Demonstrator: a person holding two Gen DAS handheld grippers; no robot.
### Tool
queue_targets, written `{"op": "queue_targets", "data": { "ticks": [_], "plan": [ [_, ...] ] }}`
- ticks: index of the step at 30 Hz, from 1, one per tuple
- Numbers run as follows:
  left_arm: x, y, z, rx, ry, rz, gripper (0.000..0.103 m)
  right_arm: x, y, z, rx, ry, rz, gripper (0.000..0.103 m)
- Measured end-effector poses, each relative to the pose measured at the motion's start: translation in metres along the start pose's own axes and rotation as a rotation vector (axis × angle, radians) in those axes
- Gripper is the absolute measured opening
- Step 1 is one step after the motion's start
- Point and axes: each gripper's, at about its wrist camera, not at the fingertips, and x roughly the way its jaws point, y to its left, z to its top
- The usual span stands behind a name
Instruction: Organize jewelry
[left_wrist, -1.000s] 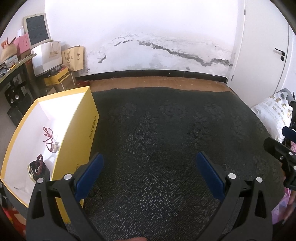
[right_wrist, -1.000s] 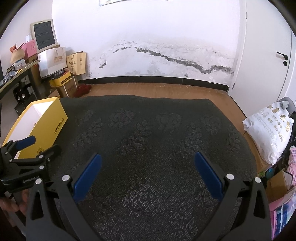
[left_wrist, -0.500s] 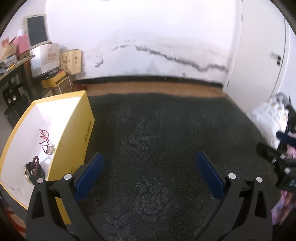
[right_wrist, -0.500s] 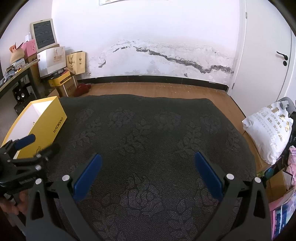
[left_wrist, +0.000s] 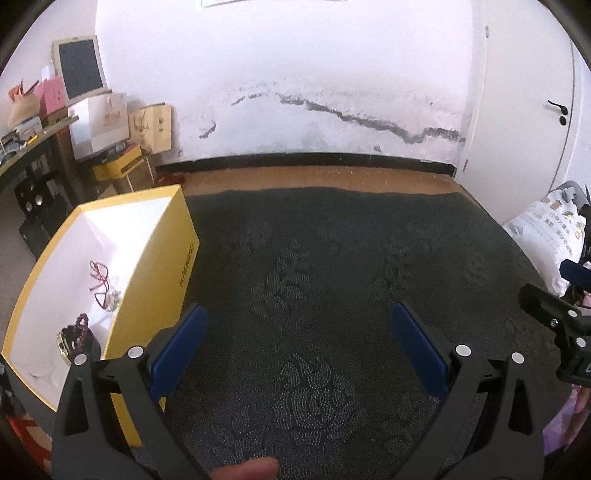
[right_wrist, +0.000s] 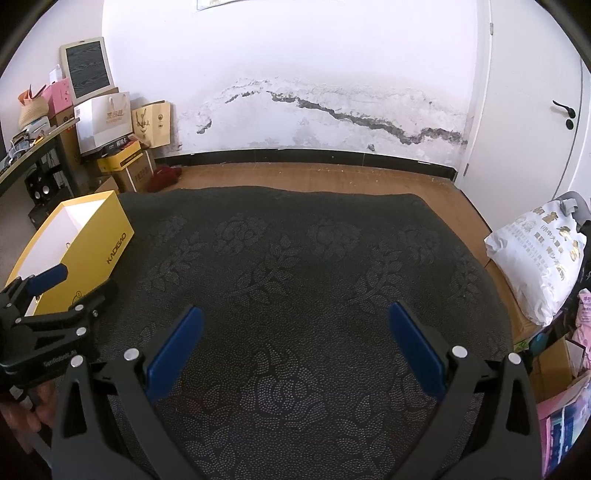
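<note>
I've got both tools over the dark flowered cloth (left_wrist: 332, 280) now. My left tool (left_wrist: 295, 339) hangs with its blue pads spread wide, nothing between them, only cloth underneath. My right tool (right_wrist: 293, 338) is the same: fingers wide apart, gripping nothing, bare cloth below.

The yellow box (left_wrist: 159, 280) is my landmark. It sits on the cloth at the left edge, open on top, white inside. From the left wrist camera the left tool's near finger (left_wrist: 177, 347) sits just beside the box's long yellow side; I can't say whether it touches. Inside the box, a red cord (left_wrist: 99, 275) lies tangled around the middle of the floor, with a small pale piece at its lower end that I can't make out. Nearer the corner closest to me there's a string of dark beads (left_wrist: 79, 328) resting against a gold-coloured piece (left_wrist: 63, 345), the two touching.

From the right wrist camera the box shows at far left, and my left tool appears in front of it, low in the frame. My right tool is well apart from the box, out over the middle of the cloth.

Beyond the box, against the wall, paper bags (right_wrist: 103, 122) and cartons are stacked. Far from the box, a white sack (right_wrist: 539, 254) leans at the cloth's right edge.
</note>
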Motion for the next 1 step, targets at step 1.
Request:
{"op": "queue_targets", "data": {
  "ticks": [1],
  "plan": [
    [0.0012,0.0003,0.0,-0.002,0.007,-0.002,0.098,0.0,-0.0008,-0.0003,-0.001,0.0,-0.001,0.097]
  ]
}}
